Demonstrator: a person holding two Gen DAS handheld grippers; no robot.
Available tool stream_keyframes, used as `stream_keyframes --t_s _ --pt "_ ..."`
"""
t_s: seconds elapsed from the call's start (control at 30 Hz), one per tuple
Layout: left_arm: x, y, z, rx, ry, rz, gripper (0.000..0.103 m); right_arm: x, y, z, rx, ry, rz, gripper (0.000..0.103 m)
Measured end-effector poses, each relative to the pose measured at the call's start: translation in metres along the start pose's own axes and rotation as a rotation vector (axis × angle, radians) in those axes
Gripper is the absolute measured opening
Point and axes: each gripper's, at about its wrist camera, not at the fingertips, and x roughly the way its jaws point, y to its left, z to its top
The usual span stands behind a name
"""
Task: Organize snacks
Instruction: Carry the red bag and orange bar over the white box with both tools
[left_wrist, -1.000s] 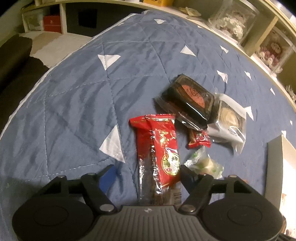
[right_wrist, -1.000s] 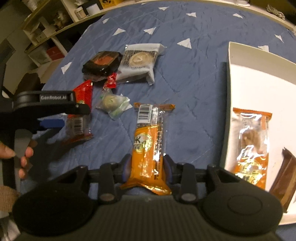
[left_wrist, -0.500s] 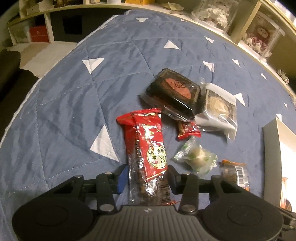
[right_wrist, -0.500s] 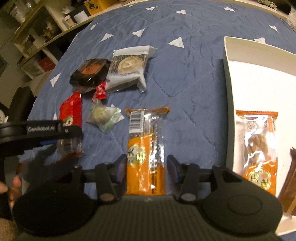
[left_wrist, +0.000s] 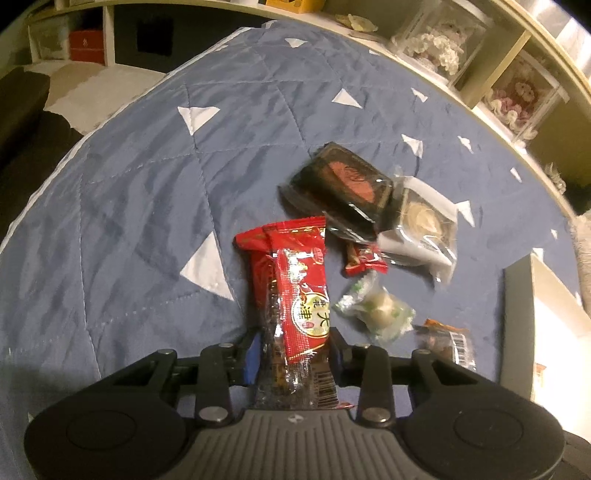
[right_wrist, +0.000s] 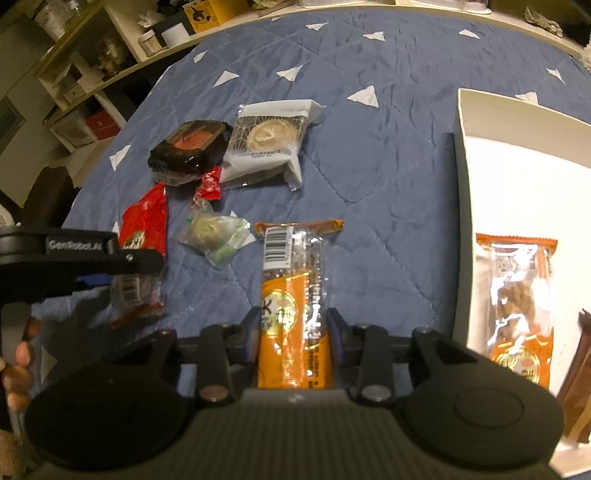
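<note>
Snacks (left_wrist: 291, 306) (right_wrist: 291, 295) red, orange (crinkly wrappers)

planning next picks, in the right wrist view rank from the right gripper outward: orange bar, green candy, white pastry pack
1. orange bar: between the closing jaws of the right gripper.
2. green candy: up and to the left of it on the quilt.
3. white pastry pack: farthest, beyond the candy.
</note>
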Motion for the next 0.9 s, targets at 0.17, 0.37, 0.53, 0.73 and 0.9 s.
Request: stream_keyframes --t_s 0.17,0.37,0.53,0.73,0.9 --pt "-0.010 -0.005 -0.007 0.016 -0.011 -0.015 0.039 -0.007 -0.002 0.000 0.007 -0.018 0.003 0.041" --pt "-0.028 -0.019 -0.007 0.089 -0.087 -0.034 0.039 -0.021 -0.003 0.004 -0.003 -0.067 0.003 0.041" --pt "-0.042 -0.034 -0.005 0.144 -0.131 -0.087 0.039 -0.041 -0.002 0.011 -0.031 -0.148 -0.020 0.041" --pt "-0.058 -0.053 -0.003 0.197 -0.172 -0.139 0.039 -0.071 -0.011 0.023 -0.023 -0.235 -0.002 0.041" --pt "-0.063 -0.078 -0.004 0.262 -0.189 -0.160 0.039 -0.092 -0.022 0.028 -0.037 -0.296 -0.050 0.041"
